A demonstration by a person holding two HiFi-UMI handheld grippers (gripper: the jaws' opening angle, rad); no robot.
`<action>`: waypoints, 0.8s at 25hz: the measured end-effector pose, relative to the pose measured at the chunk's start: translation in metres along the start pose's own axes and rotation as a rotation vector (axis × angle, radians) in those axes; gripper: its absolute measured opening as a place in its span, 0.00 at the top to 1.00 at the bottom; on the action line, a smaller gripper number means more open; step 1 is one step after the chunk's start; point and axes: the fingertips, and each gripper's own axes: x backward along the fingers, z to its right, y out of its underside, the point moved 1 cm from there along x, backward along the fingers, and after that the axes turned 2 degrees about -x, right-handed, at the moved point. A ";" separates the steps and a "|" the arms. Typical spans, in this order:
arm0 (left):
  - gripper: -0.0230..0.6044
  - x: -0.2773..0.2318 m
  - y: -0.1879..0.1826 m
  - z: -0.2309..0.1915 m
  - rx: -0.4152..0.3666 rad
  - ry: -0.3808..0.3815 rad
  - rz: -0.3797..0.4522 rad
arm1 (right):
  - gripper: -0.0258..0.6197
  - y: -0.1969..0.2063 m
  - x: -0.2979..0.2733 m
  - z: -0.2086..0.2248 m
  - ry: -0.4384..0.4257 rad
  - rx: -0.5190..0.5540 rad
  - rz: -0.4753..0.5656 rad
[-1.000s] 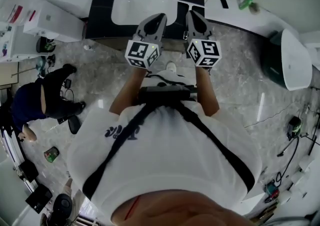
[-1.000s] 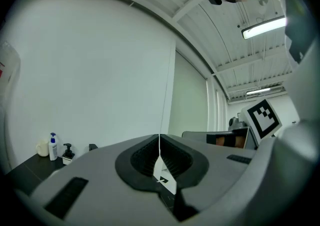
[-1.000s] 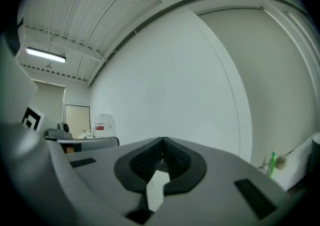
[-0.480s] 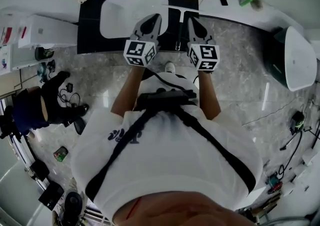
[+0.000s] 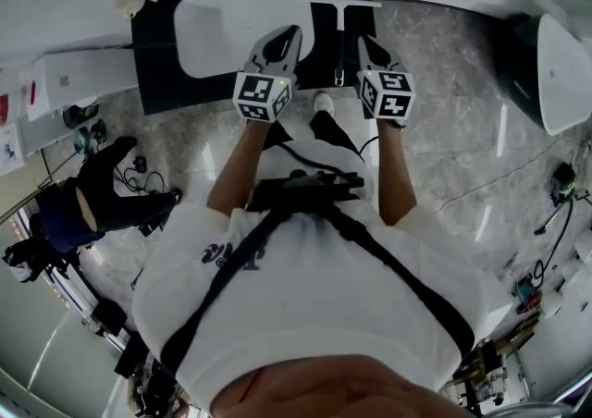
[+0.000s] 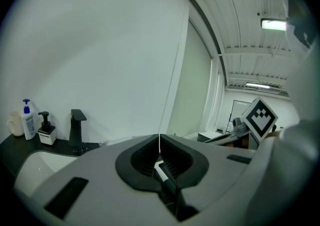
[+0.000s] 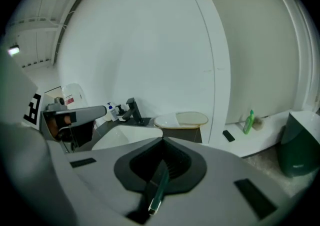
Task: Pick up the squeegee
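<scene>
The squeegee lies on the black counter just right of the white sink, blade across the far end and thin handle pointing back at me. My right gripper hovers just right of the handle with its jaws shut and nothing between them. Over the sink's right edge, left of the squeegee, my left gripper is also shut and empty. Neither gripper view shows the squeegee: the left gripper faces the wall and the right gripper faces the sink.
A black faucet and soap bottles stand at the sink's far left. An oval dish sits behind the counter. A green bottle is on the white ledge and a dark green bin on the right. A person crouches at left.
Both grippers have come down and forward toward the counter. The right one now sits beside the squeegee's handle. Both stayed shut.
</scene>
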 end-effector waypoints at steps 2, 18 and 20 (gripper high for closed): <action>0.94 -0.005 0.007 -0.004 0.005 0.019 -0.019 | 0.98 0.013 -0.011 0.002 0.012 -0.029 -0.043; 0.94 -0.030 0.067 -0.031 0.068 0.046 -0.137 | 0.67 0.085 -0.112 0.026 0.116 -0.117 -0.206; 0.94 -0.032 0.073 -0.033 0.073 0.045 -0.146 | 0.67 0.091 -0.124 0.030 0.135 -0.118 -0.224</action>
